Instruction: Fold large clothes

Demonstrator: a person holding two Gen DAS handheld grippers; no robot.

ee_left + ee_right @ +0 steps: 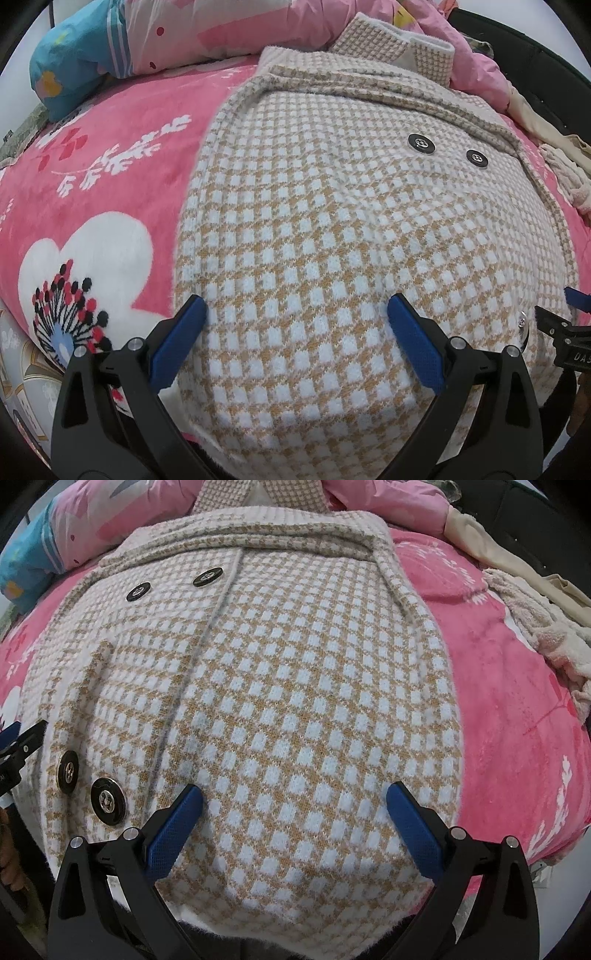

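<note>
A tan-and-white houndstooth knitted coat (332, 221) lies flat on a pink plush blanket with white flower print (110, 173), its long axis running away from me: the hem is nearest my fingers and the collar (399, 44) points toward the far bedding. Its front faces up, with two dark round metal buttons (421, 142) in the upper chest area and, in the right wrist view, two more (108, 801) near the hem on the left panel. My left gripper (297, 317) has its blue-padded fingers (181, 339) spread wide apart, holding nothing; both tips lie over the coat's near-left part, the left pad at the coat's edge beside the blanket; whether they touch the cloth I cannot tell. My right gripper (294, 801) is likewise wide apart and empty, its blue pads (415, 830) over the right front panel close to the hem. Each gripper appears at the margin of the other's view, just beside the coat's hem. Beyond the collar lie a pink patterned quilt (240, 26) and a blue printed pillow (70, 62); a cream fluffy garment (546, 635) rests at the blanket's right edge.
</note>
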